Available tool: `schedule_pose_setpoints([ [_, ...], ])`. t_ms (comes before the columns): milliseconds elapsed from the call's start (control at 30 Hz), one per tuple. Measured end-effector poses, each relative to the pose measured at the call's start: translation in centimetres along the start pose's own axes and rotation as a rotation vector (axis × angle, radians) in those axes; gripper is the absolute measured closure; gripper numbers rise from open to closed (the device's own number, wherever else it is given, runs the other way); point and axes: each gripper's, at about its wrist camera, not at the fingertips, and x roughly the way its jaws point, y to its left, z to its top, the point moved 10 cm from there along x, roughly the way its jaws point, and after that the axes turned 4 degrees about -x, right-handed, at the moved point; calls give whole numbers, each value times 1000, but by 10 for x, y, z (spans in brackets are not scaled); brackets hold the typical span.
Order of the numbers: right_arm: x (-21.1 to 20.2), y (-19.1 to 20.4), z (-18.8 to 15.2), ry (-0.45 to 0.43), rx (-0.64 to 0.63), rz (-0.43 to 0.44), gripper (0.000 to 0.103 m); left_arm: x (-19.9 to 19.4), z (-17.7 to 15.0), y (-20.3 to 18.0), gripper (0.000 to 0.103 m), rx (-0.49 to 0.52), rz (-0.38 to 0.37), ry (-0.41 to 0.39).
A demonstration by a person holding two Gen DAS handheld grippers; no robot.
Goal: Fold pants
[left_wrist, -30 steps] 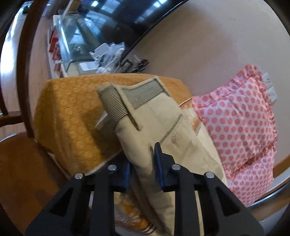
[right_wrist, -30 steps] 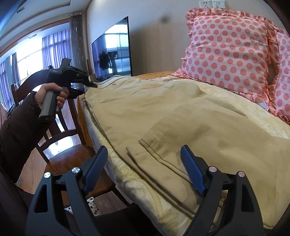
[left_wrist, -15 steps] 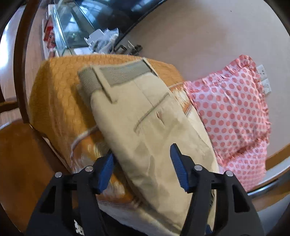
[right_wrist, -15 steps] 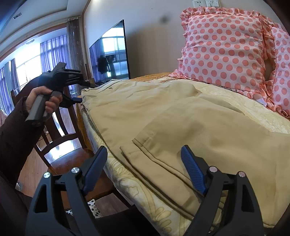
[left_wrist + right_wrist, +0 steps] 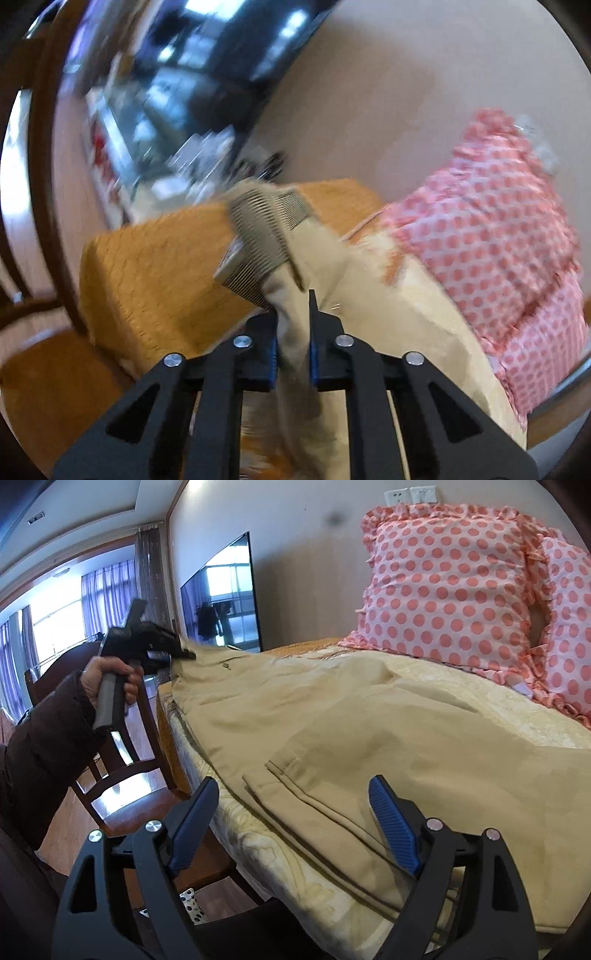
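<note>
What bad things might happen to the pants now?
The left gripper pinches only a small bunch of the pants near the waistband, so the cloth might slip out if it is pulled hard. The right gripper is open over the hem end and holds nothing, so that end may drag or wrinkle. The pants lie along the bed edge and could slide off.
</note>
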Motion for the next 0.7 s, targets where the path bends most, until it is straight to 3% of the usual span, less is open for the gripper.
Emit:
schedule_pose_setpoints([
  [133,-28,-19,-1,-45,42,-53,20,-39,-5,-104,102,216,-159,-38],
  [200,-46,-32,-3,-74,64,-100,19,-61,-28,-173,103,340,-290,-27],
  [300,-81,-60,-11,-116,122,-201,18,-84,-86,-263,103,494,-476,25],
  [400,-109,-84,-25,-138,177,-294,17,-92,-177,-333,102,631,-645,169],
  [467,-131,-103,-39,-147,238,-362,17,-80,-253,-355,102,723,-678,310],
  [567,-154,-128,-62,-142,325,-435,16,-45,-345,-342,103,811,-620,517],
  [633,-165,-142,-74,-142,374,-461,16,-28,-373,-326,102,817,-591,589],
  [700,-170,-151,-80,-140,390,-479,16,-28,-366,-325,102,793,-599,575],
])
